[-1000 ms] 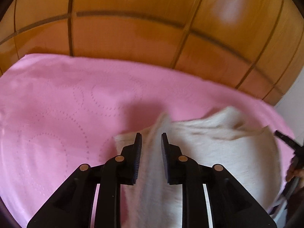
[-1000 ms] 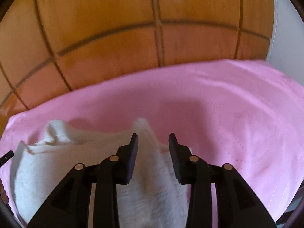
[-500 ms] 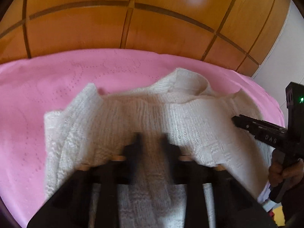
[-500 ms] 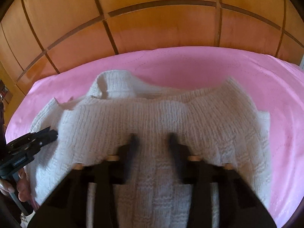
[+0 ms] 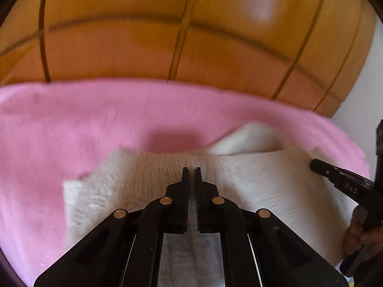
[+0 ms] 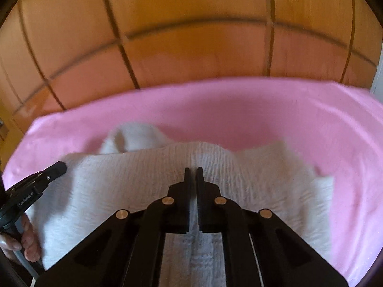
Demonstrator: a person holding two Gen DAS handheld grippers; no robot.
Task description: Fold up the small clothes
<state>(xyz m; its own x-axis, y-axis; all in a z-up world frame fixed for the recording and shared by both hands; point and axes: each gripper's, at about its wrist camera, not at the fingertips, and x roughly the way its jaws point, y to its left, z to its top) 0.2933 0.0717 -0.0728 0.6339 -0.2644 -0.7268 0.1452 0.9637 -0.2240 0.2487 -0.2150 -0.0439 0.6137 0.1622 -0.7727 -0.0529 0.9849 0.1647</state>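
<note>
A white knit garment (image 5: 263, 179) (image 6: 131, 179) lies on a pink cloth (image 5: 71, 124) (image 6: 263, 114). My left gripper (image 5: 191, 168) points down at the garment's left part. Its jaws are closing, nearly together, and pinch a ridge of knit. Over the right part, my right gripper (image 6: 193, 168) does the same with a raised fold between its closing jaws. Each gripper also shows at the edge of the other's view: the right gripper (image 5: 335, 174) and the left gripper (image 6: 47, 174), each held by a hand (image 5: 359, 236) (image 6: 26, 239). A rolled collar or sleeve (image 6: 134, 136) sticks out at the garment's far edge.
Glossy wooden panelling (image 5: 167, 35) (image 6: 191, 35) with dark grooves rises behind the pink cloth. A white wall (image 5: 359, 95) stands at the right. Pink cloth runs out on both sides of the garment.
Both grippers went from open to nearly shut and sank onto the knit. Half a second ago the garment lay wide and blurred under them; now a ridge of it is pinched in each.
</note>
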